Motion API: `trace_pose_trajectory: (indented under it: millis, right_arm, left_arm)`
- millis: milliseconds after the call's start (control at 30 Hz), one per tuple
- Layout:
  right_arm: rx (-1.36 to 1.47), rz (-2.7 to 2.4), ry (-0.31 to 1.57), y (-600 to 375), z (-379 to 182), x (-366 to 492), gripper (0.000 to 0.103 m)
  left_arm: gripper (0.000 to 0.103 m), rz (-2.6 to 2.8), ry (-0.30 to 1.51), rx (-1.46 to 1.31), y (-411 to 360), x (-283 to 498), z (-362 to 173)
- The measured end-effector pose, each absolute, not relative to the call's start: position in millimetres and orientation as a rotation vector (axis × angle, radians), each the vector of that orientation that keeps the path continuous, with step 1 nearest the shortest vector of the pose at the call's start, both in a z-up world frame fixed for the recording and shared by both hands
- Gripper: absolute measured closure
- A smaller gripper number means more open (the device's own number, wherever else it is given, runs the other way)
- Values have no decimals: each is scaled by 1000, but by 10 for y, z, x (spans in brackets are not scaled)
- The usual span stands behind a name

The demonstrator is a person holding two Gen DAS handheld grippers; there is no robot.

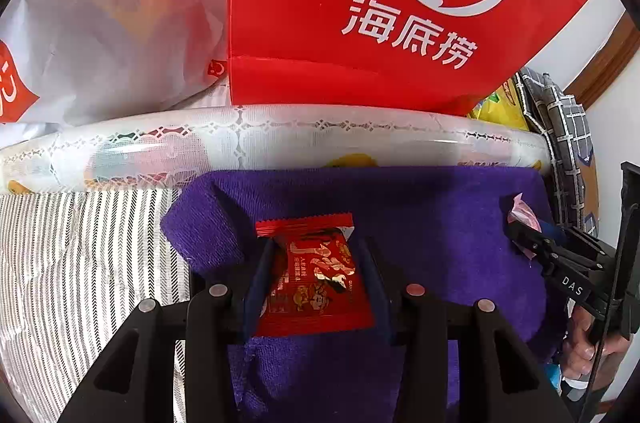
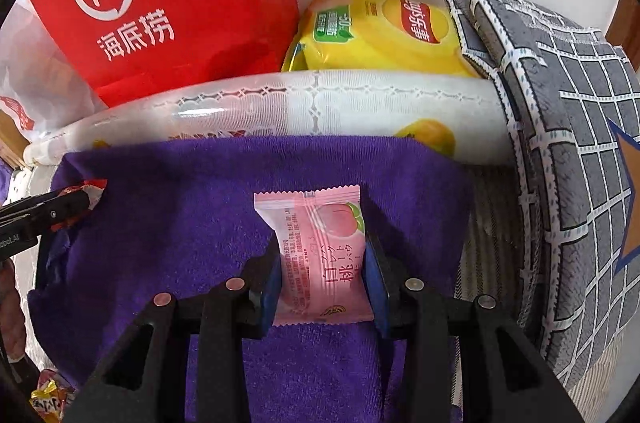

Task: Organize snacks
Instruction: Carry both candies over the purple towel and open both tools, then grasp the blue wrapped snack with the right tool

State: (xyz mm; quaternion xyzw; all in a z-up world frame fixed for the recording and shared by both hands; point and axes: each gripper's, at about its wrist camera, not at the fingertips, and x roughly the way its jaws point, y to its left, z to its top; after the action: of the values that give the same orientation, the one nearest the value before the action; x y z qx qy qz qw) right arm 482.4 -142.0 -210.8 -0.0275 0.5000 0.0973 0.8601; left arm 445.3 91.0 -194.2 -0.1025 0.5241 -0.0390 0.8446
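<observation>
My left gripper [image 1: 316, 247] is shut on a red snack packet [image 1: 316, 279] and holds it over a purple towel [image 1: 432, 231]. My right gripper [image 2: 322, 243] is shut on a pink peach snack packet [image 2: 320, 255] over the same purple towel [image 2: 168, 231]. In the left wrist view the right gripper [image 1: 520, 227] shows at the right edge with the pink packet [image 1: 520, 211] in its tip. In the right wrist view the left gripper [image 2: 84, 197] shows at the left edge with the red packet [image 2: 90, 187] in its tip.
A red paper bag [image 1: 340, 3] with a white logo stands behind a rolled clear tablecloth [image 1: 280, 135]. A white plastic bag [image 1: 100, 23] is at its left. A yellow chip bag [image 2: 384, 35] and a grey checked cushion [image 2: 560, 143] are at the right. Loose wrapped snacks [image 2: 48, 399] lie lower left.
</observation>
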Motion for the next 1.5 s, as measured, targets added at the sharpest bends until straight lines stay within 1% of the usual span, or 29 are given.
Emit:
trace_pose_trajectory:
  millis: [33,100,167,233,267,300,333,367,400,467,533,667,900,1033,1100,1233,1333,1500]
  right_arm:
    - [-62,205,1047,-1421,-2106,4826,64]
    - [-63,210,1050,-1398,-2114,4823,60]
    - [-64,212,1047,-1378,-2101,4839,45]
    - [-75,208,1023,-1368,-2060,4808,40]
    - [-80,208,1019,-1358,-2036,4805,36]
    - [-87,209,1013,-1344,-2014,4792,34]
    - [-90,210,1007,-1354,-1991,4773,32]
    - [-93,209,994,-1355,-1962,4751,32]
    - [-93,202,980,-1356,-1928,4731,31]
    - [-89,192,959,-1394,-1824,4771,26]
    - [-78,190,933,-1391,-1757,4737,25]
    - [-44,171,886,-1478,-1584,4634,25]
    - [38,184,843,-1746,-1269,4295,25]
    - [6,90,819,-1941,-1195,3981,29]
    - [-27,53,828,-2045,-1224,3795,29]
    - [-10,65,896,-2243,-1398,3527,33]
    - [7,83,929,-2324,-1589,3344,33]
    - [4,129,967,-2315,-1845,3218,33]
  left_arm:
    - [60,-82,1107,-215,907,4455,-1948]
    - [60,-81,1106,-214,914,4443,-1949]
    - [60,-83,1106,-210,920,4435,-1945]
    - [60,-83,1110,-209,909,4438,-1952]
    - [59,-84,1116,-208,894,4446,-1958]
    - [53,-87,1126,-206,887,4452,-1966]
    - [50,-91,1131,-203,887,4450,-1965]
    - [45,-93,1131,-196,867,4454,-1960]
    - [41,-89,1124,-184,853,4448,-1938]
    - [37,-81,1108,-170,832,4426,-1886]
    - [36,-84,1090,-164,820,4397,-1816]
    - [35,-79,1054,-155,819,4344,-1678]
    - [35,-90,924,-110,785,4129,-1272]
    - [35,-99,908,-109,766,4001,-1126]
    - [35,-103,921,-125,764,3923,-1085]
    - [35,-92,951,-127,736,3762,-1008]
    - [32,-70,944,-122,752,3585,-943]
    - [32,-52,943,-114,817,3254,-891]
